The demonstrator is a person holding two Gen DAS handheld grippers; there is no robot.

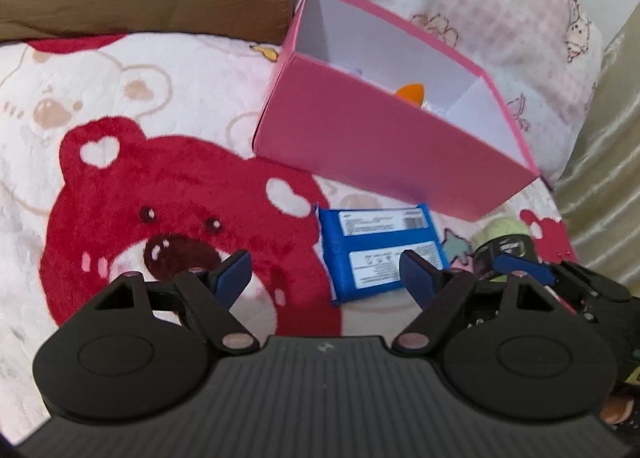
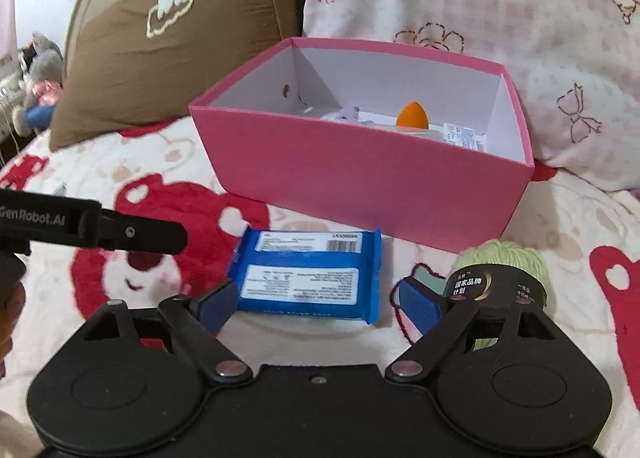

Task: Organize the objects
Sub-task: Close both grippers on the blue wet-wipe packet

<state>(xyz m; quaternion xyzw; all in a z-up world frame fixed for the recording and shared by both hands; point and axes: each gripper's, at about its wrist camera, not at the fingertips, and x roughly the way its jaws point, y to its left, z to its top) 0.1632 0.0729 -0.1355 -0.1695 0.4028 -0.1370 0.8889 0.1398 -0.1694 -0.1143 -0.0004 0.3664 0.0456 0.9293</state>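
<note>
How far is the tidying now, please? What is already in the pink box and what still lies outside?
Done: the pink box already holds an orange sponge and some small items. In hand: nothing; the left claw and right claw are both open and empty. Left: the blue packet and green yarn lie on the blanket.

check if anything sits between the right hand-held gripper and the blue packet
Nothing visible does. The right hand-held gripper stands open right in front of the blue packet, with only bare blanket between. The green yarn ball lies off to the right.
</note>
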